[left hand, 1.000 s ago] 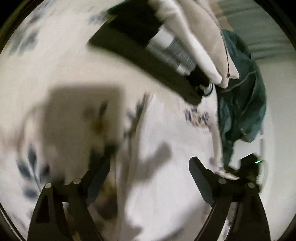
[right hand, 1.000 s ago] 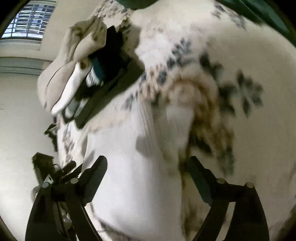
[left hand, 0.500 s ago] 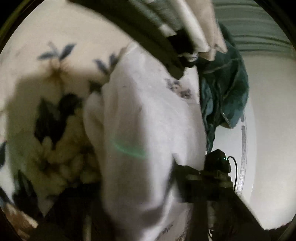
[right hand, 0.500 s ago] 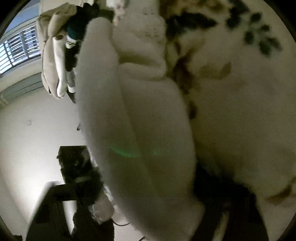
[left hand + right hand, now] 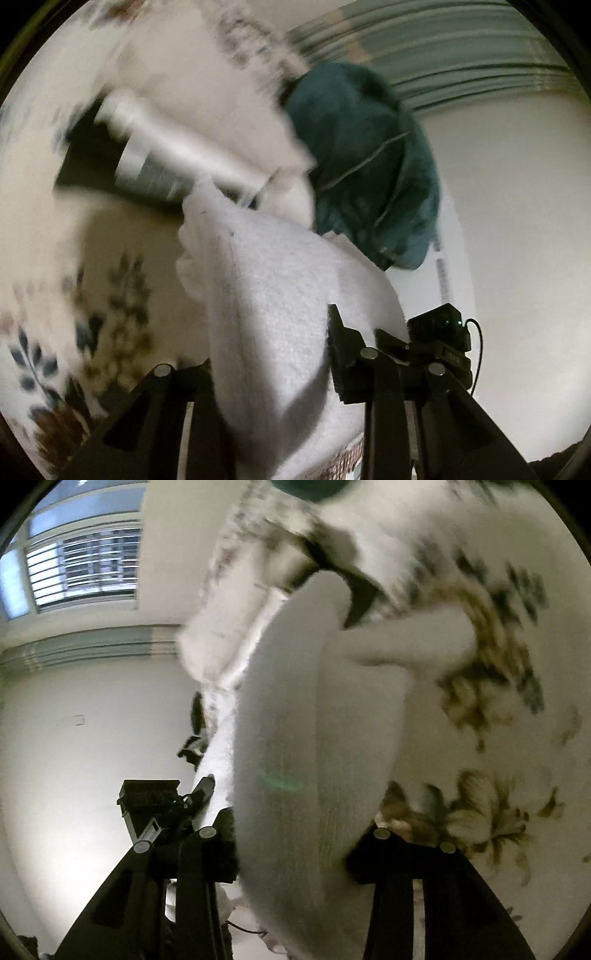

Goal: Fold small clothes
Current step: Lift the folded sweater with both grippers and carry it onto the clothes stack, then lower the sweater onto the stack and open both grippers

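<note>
A white fleecy garment (image 5: 280,302) hangs lifted over a floral bed cover (image 5: 110,288). My left gripper (image 5: 273,350) has its jaws closing, and its pads pinch one edge of the cloth. The right wrist view shows the same white garment (image 5: 310,720) filling the middle, with a sleeve trailing right. My right gripper (image 5: 295,834) is closing too, with a thick fold of the cloth squeezed between its fingers. The cloth hides the inner fingertips of both grippers.
A teal garment (image 5: 362,158) lies bunched at the cover's far edge beside a pile of black, white and grey clothes (image 5: 159,155). The other gripper's black housing (image 5: 439,332) sits close on the right. A pale wall and a barred window (image 5: 81,565) lie beyond.
Both grippers went from wide open above the flat garment to closed on it. They rose and lifted the white cloth off the floral cover.
</note>
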The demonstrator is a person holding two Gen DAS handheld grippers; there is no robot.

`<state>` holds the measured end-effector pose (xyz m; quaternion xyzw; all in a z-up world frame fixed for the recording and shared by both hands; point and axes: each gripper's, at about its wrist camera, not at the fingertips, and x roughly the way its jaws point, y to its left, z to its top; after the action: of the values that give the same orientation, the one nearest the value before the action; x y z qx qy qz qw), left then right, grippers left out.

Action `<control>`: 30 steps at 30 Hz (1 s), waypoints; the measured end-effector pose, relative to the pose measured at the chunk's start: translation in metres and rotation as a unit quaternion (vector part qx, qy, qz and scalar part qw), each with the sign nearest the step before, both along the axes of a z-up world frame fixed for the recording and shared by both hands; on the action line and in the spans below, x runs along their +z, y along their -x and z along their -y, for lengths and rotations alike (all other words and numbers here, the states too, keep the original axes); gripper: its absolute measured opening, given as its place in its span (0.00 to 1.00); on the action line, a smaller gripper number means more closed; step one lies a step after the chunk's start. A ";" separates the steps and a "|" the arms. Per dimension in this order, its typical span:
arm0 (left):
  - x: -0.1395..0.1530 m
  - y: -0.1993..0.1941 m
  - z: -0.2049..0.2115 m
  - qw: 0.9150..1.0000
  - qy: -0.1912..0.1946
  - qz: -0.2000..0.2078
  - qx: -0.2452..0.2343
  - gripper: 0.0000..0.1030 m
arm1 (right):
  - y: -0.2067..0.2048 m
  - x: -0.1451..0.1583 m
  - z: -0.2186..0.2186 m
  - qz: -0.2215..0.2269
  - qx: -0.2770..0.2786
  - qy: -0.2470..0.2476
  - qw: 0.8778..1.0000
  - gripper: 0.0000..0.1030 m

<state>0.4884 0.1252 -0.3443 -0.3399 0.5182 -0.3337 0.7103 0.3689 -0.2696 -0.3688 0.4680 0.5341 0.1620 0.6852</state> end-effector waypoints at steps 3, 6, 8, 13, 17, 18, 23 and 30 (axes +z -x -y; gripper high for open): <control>0.060 -0.042 0.002 0.999 0.006 0.036 0.002 0.24 | -0.027 0.068 0.000 0.041 0.000 0.013 0.999 0.43; 0.115 -0.101 -0.002 0.997 0.006 0.073 0.011 0.24 | -0.082 0.125 -0.009 0.082 -0.005 0.021 0.996 0.43; 0.134 -0.141 -0.004 0.996 -0.004 0.092 0.019 0.24 | -0.118 0.153 -0.012 0.105 -0.009 0.024 0.994 0.43; 0.109 -0.218 -0.033 0.994 -0.044 0.096 0.030 0.24 | -0.227 0.159 -0.034 0.129 -0.006 0.033 0.991 0.43; 0.042 -0.243 -0.042 0.992 -0.108 0.058 0.026 0.24 | -0.301 0.086 -0.050 0.089 0.004 0.035 0.995 0.43; 0.025 -0.243 -0.044 0.991 -0.119 0.046 0.025 0.24 | -0.313 0.064 -0.057 0.074 0.005 0.036 0.997 0.43; -0.024 -0.224 -0.057 0.992 -0.123 0.007 0.029 0.27 | -0.325 -0.014 -0.070 0.019 0.013 0.062 0.998 0.43; -0.010 -0.206 -0.061 0.972 -0.218 0.025 0.078 0.91 | -0.324 -0.004 -0.083 -0.002 0.048 0.193 0.980 0.80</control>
<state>0.6949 0.1858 -0.3541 -0.2077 0.5321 -0.1643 0.8042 0.6927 -0.1870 -0.3724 0.3011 0.5784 0.0883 0.7530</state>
